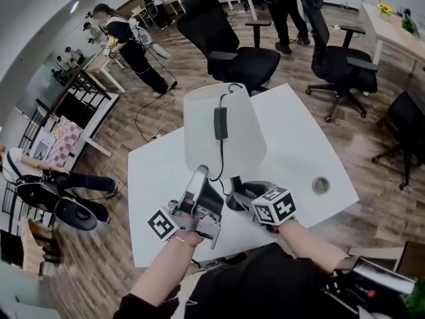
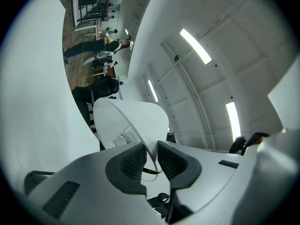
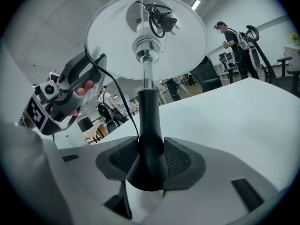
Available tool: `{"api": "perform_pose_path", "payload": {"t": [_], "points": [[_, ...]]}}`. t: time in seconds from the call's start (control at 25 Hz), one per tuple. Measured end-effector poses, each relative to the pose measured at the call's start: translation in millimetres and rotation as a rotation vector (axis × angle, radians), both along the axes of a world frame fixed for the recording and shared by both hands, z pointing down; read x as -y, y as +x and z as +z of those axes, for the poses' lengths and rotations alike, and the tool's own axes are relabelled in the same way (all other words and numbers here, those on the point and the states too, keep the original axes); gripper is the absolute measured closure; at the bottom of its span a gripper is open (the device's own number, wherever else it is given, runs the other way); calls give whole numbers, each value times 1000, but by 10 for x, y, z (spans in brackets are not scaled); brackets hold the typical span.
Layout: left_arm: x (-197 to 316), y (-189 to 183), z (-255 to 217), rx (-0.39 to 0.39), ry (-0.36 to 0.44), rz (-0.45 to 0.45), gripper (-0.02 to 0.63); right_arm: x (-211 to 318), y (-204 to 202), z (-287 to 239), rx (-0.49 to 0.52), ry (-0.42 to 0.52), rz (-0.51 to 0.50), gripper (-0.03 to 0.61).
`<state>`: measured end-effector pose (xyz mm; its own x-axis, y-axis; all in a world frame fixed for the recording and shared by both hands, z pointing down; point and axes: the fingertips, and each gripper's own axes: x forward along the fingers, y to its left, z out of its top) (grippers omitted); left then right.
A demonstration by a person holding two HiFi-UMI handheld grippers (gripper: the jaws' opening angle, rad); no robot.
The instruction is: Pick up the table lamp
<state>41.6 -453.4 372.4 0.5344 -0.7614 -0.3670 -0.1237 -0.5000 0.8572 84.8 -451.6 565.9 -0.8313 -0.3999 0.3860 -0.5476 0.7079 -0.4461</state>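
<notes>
On the white counter point(image 1: 299, 145), near its front edge, the lamp point(image 3: 146, 55) stands upright. The right gripper point(image 3: 150, 159) has its jaws closed on the black stem point(image 3: 150, 121) just above the base. The left gripper point(image 2: 150, 159) has narrow jaws pinching the rim of the shade point(image 2: 136, 118).

Table lamp point(image 1: 224, 138) stands upright on white table point(image 1: 299, 151), nr its front edge. White cone shade point(image 3: 145, 36), chrome neck, black stem point(image 3: 150, 121) flaring into black base. Black cord point(image 1: 220, 121) w/ inline block hangs down shade's side; plug point(image 3: 165, 21) bunched at shade top.
</notes>
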Motion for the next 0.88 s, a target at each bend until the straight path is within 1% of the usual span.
{"api": "perform_pose_path", "payload": {"t": [0.2,0.32,0.48,0.6,0.72,0.88], "points": [[-45,38,-36,-67,12,32,560,-13,10,12,-28,22,6,400],[-81,57,-15,-75,17,49,567,-26,27,22,-48,51,10,408],[-162,110,-60,-68,38,87,575,-32,16,-21,-62,75,13,411],[-246,73,-151,-68,69,99,578,-58,-47,-118,-65,101,12,413],[-371,-17,-327,-92,118,110,586,-128,-154,-292,-64,133,13,414],[-639,-231,-529,-115,175,132,588,-290,-332,-523,-78,182,39,414]]}}
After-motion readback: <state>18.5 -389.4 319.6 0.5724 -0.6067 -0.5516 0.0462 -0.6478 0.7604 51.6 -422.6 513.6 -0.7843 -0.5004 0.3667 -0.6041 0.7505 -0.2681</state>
